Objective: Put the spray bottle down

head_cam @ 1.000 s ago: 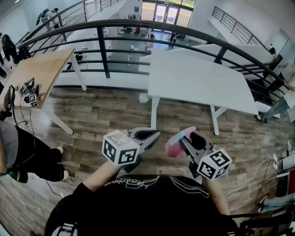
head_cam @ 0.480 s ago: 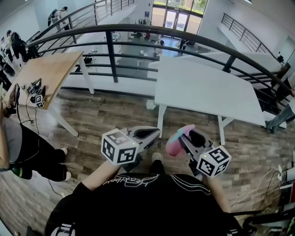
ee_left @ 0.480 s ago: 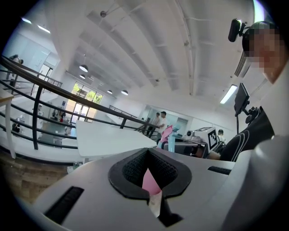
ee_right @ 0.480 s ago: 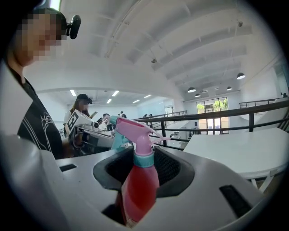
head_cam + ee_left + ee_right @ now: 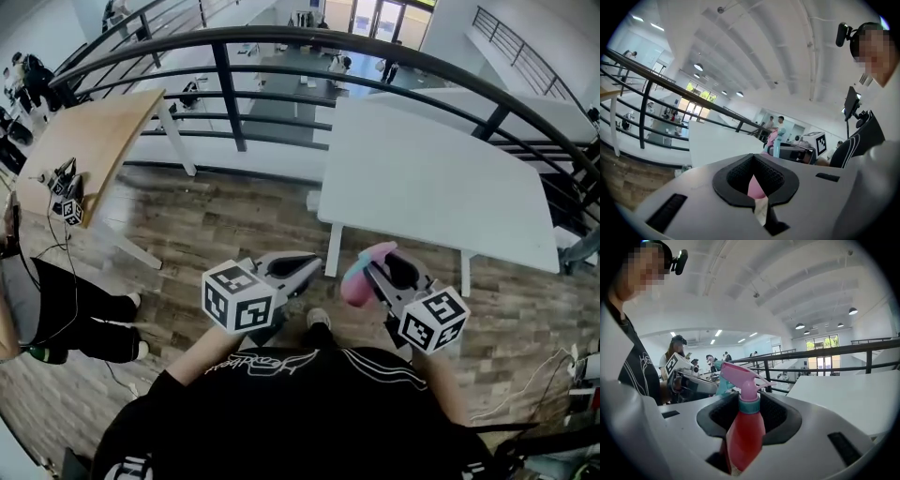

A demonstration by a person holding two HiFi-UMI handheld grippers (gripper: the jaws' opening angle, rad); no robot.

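Note:
The spray bottle (image 5: 360, 279) is pink-red with a teal collar and a pink trigger head. My right gripper (image 5: 380, 264) is shut on it and holds it up in front of my chest, well above the floor. In the right gripper view the spray bottle (image 5: 742, 430) stands upright between the dark pads, nozzle pointing away. My left gripper (image 5: 294, 268) is level beside it, to the left, with its jaws together. In the left gripper view the left gripper (image 5: 755, 183) shows a thin pink and pale sliver in its slit; I cannot tell what it is.
A white table (image 5: 441, 178) stands just ahead, its near edge right of centre. A wooden table (image 5: 89, 141) with small devices is at the left. A dark curved railing (image 5: 281, 39) runs behind both. A person in black (image 5: 56, 309) stands at the far left on the plank floor.
The view has shifted forward, so the white table is nearer and larger. Both grippers keep their pose in front of my chest, and the bottle stays held.

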